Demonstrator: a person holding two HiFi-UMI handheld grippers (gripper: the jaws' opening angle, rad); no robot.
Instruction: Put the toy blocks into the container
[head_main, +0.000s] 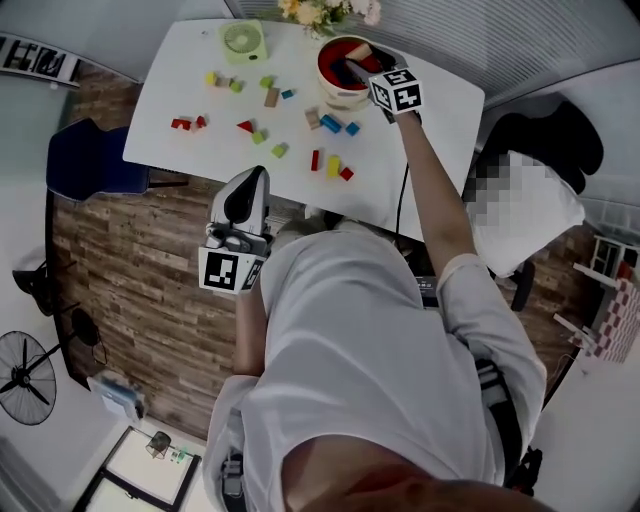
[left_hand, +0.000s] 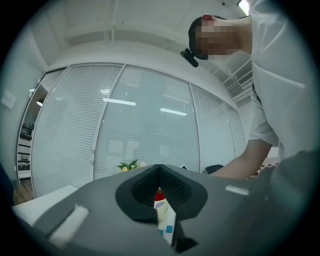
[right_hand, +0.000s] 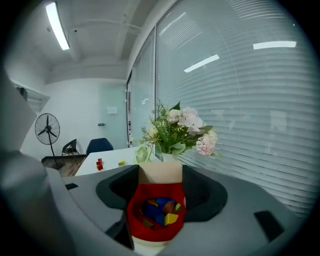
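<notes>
A red container (head_main: 332, 84) stands at the far side of the white table (head_main: 420, 190), with several coloured blocks inside it (right_hand: 161, 210). My right gripper (head_main: 358, 60) hovers over its mouth, shut on a tan wooden block (head_main: 358, 50); that block (right_hand: 160, 172) fills the gap between the jaws of the right gripper (right_hand: 160, 176). Loose blocks lie across the table: a red pair (head_main: 182, 124), a red triangle (head_main: 245, 126), a yellow one (head_main: 332, 165), a blue one (head_main: 330, 123). My left gripper (head_main: 252, 176) hangs at the table's near edge, shut and empty (left_hand: 159, 172).
A small green fan (head_main: 242, 42) and a vase of flowers (head_main: 320, 12) stand at the table's far edge beside the container. A blue chair (head_main: 85, 160) is left of the table, a black chair (head_main: 545, 140) right of it. A standing fan (head_main: 25, 380) is on the floor.
</notes>
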